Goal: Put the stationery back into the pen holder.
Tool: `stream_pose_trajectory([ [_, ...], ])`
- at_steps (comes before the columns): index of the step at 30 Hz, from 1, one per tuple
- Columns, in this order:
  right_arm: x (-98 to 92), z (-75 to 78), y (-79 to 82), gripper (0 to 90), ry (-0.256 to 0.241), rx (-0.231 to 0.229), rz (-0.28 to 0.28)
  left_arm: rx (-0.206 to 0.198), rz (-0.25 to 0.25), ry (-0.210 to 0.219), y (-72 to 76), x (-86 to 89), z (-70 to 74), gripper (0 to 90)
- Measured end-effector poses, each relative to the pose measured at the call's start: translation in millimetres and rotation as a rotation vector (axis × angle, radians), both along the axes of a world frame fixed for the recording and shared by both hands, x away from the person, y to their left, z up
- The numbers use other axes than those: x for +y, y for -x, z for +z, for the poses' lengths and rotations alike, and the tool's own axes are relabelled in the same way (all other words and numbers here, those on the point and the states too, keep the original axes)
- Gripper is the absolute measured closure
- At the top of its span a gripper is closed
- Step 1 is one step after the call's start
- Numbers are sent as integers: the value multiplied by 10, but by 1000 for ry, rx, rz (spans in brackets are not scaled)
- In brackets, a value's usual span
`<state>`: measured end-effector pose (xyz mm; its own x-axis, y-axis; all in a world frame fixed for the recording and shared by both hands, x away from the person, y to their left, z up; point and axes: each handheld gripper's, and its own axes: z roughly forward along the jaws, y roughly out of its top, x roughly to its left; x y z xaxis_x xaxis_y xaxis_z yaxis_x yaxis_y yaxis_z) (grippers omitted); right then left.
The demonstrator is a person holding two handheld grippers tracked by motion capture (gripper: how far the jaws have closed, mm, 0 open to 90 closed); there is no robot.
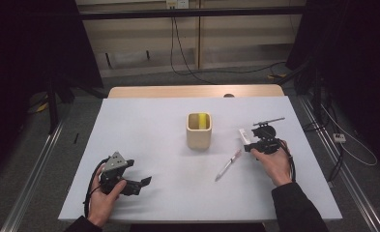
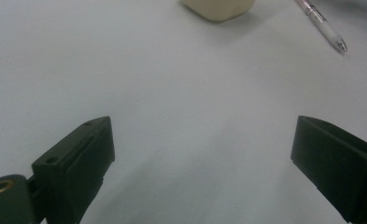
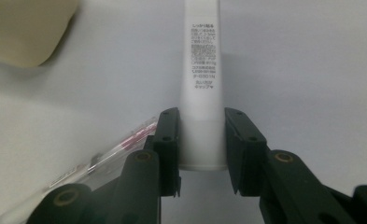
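Your right gripper (image 3: 202, 140) has its jaws clamped on the white tube (image 3: 202, 70), ready for the cup (image 1: 198, 130); your left gripper (image 2: 202, 154) idles with jaws wide, empty, on the bench (image 1: 153, 125)

White table (image 1: 144, 145) on grey floor (image 1: 37, 145) — pale wall panels (image 1: 139, 34) behind, dark curtains (image 1: 28, 48) flanking.

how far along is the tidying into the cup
Done: a yellow item already stands in the cup. In hand: the right gripper is shut on the white tube. Left: the pen lies on the table; the left gripper is open.
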<state>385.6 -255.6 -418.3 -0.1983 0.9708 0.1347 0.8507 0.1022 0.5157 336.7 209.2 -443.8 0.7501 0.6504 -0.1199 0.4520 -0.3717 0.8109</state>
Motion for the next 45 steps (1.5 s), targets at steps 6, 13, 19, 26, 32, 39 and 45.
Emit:
stream_pose_trajectory([
  [6, 34, 46, 81, 681, -16, -36, 73, -16, 23, -8, 0, 22, 9, 59],
  [13, 89, 47, 209, 681, -35, -42, 126, -31, 10, -14, 9, 22, 15, 56],
  [19, 202, 67, 304, 681, -54, -53, 205, -48, -6, -35, 19, 8, 23, 57],
  [26, 284, 71, 351, 681, -72, -46, 298, -100, -36, -84, 54, -62, 41, 56],
  [32, 354, 76, 365, 681, -87, -54, 353, -112, -59, -103, 59, -116, 64, 54],
  [39, 431, 66, 375, 681, -96, -51, 398, -193, -100, -96, 75, -275, 136, 56],
  [45, 508, 65, 385, 681, -93, -45, 437, -253, -171, -107, 83, -442, 166, 56],
])
